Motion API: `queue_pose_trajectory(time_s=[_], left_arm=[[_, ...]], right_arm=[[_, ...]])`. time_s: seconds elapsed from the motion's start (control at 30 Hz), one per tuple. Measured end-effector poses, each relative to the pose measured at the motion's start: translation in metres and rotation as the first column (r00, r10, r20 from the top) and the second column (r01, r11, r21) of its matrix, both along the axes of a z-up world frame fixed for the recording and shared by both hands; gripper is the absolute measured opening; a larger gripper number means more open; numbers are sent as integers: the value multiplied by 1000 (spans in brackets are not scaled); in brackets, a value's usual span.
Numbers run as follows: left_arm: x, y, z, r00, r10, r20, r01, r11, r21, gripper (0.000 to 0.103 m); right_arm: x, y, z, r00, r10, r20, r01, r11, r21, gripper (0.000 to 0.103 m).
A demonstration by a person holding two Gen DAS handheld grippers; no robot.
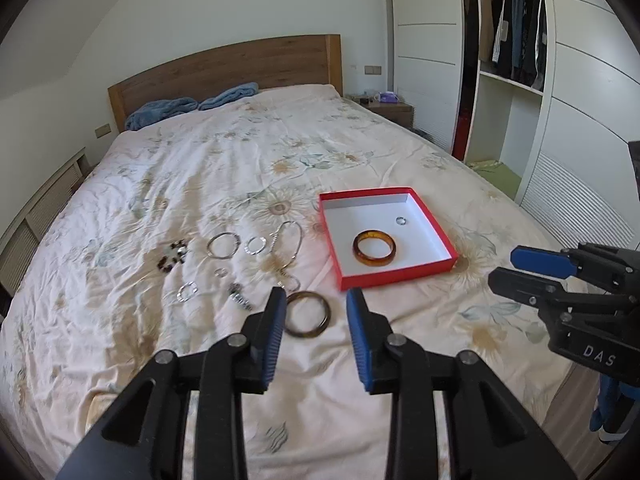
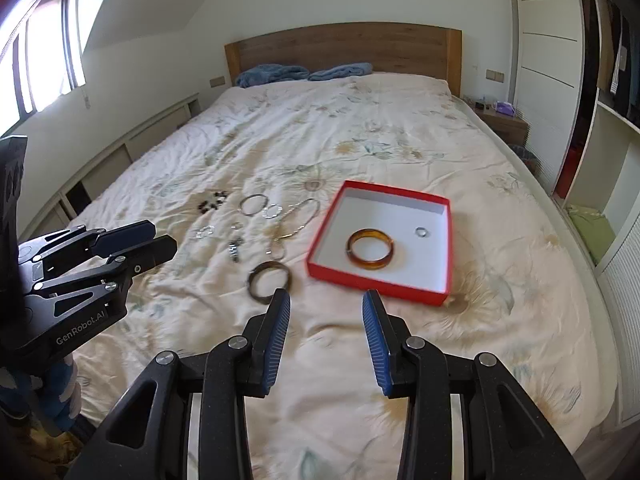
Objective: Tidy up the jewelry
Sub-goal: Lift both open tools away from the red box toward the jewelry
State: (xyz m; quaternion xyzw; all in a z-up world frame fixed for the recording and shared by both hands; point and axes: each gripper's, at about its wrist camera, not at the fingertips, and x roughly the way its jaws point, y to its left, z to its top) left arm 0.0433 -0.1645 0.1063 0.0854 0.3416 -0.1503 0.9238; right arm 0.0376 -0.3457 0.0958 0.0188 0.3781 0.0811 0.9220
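Sorting is just getting going: amber bangle (image 1: 374, 248) and small ring (image 1: 400, 221) are sitting in red box (image 1: 390, 278); dark bangle (image 1: 308, 314) and other pieces are waiting on bed (image 1: 240, 152). Left gripper (image 1: 316, 304) and right gripper (image 2: 326, 308) are both hovering with jaws apart, gripping nothing.

A home bedroom: ahead of the claws stretches a double bed (image 2: 360, 140) under a floral cover, ending at a wooden headboard (image 2: 344, 50). Off to the right stands an open wardrobe (image 1: 516, 28) (clothes hanging inside), a small nightstand (image 2: 502, 120) beside it.
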Motion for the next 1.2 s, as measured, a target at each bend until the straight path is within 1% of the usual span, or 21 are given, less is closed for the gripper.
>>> queue_pose_trajectory(time_s=[0.17, 0.33, 0.37, 0.4, 0.5, 0.6, 0.77, 0.87, 1.03, 1.2], left_arm=[[-19, 37, 1, 999, 54, 2, -54, 998, -13, 31], [-30, 75, 1, 994, 106, -8, -107, 993, -42, 32], [-32, 82, 0, 993, 119, -10, -119, 992, -45, 33], [-34, 89, -1, 991, 133, -11, -133, 990, -48, 35], [-35, 116, -9, 982, 187, -38, -189, 980, -65, 35], [-36, 137, -18, 969, 244, -43, -246, 967, -60, 35], [-26, 162, -36, 950, 302, -80, -308, 949, -75, 35], [-13, 167, -51, 942, 309, -130, -321, 944, -83, 35], [17, 159, -77, 936, 294, -195, -313, 947, -75, 35], [54, 144, -99, 933, 264, -245, -291, 953, -80, 35]], right_arm=[[-22, 23, 4, 1000, 18, 0, -18, 1000, 6, 38], [-37, 45, 11, 999, 46, 15, -47, 999, 14, 38], [-39, 51, 12, 998, 57, 18, -57, 998, 12, 38], [-40, 55, 12, 998, 63, 19, -63, 998, 12, 39], [-42, 67, 11, 996, 86, 18, -87, 996, 12, 40], [-40, 74, 7, 995, 99, 10, -99, 995, 16, 40], [-27, 75, -9, 995, 96, -16, -95, 994, 46, 40], [-13, 73, -23, 995, 92, -41, -89, 994, 61, 40], [18, 68, -49, 993, 77, -90, -70, 994, 81, 40], [60, 63, -81, 987, 62, -149, -45, 992, 115, 40]])
